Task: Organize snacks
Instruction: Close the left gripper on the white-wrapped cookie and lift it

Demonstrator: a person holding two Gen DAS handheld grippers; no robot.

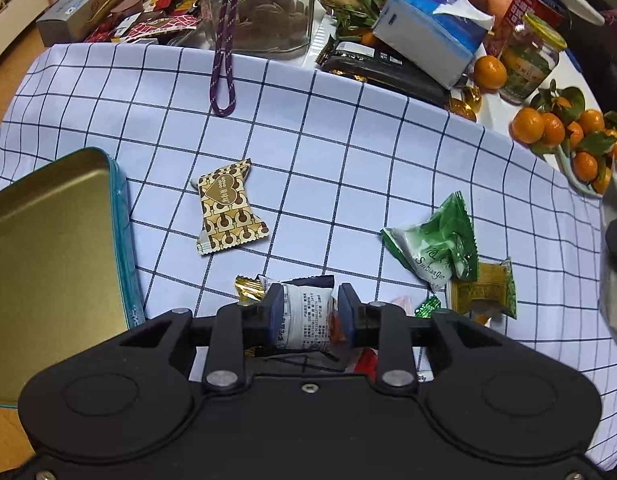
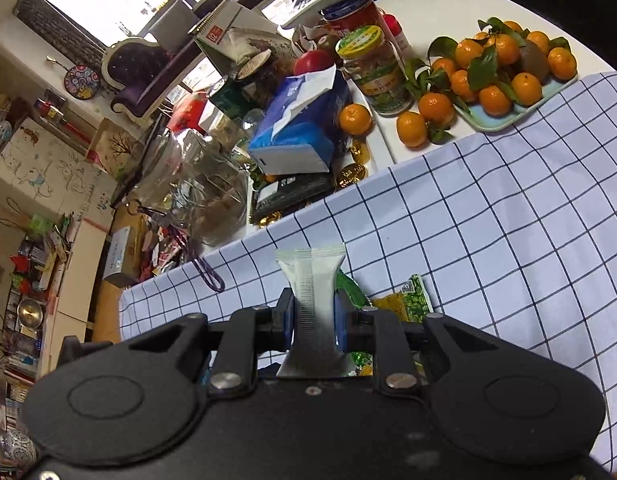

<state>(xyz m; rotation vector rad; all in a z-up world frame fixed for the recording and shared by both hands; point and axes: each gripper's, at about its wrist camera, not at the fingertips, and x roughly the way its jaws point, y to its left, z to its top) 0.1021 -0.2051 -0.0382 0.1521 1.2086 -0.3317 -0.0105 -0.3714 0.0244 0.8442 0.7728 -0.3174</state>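
My left claw (image 1: 306, 314) points down at the pile of snacks near the front edge of the tabletop (image 1: 348, 128), its jaws standing on either side of a white printed packet (image 1: 306, 320). The pads look to be right at the packet's sides, but I cannot tell whether they press on it yet, and the packet seems to lie on the pile rather than hang from me. My right claw (image 2: 312, 322) is clamped narrow on a pale white-green packet (image 2: 312, 280), which is clear of the checked cloth.

The open gold tin (image 1: 48, 240) sits at the left edge of the tabletop, empty as far as I can see. Loose snacks remain on the cloth: a brown-and-gold wrapped sweet (image 1: 228, 210) just beside the tin, a green packet (image 1: 436, 240) and a yellow-green packet (image 1: 484, 288) toward the right.

I judge this to be an early picking step, with nothing yet in the tin. Next my left claw needs to squeeze firmly on the white packet without catching the wrappers under it, then lift and swing left over the tin; the right one must carry its packet there too.
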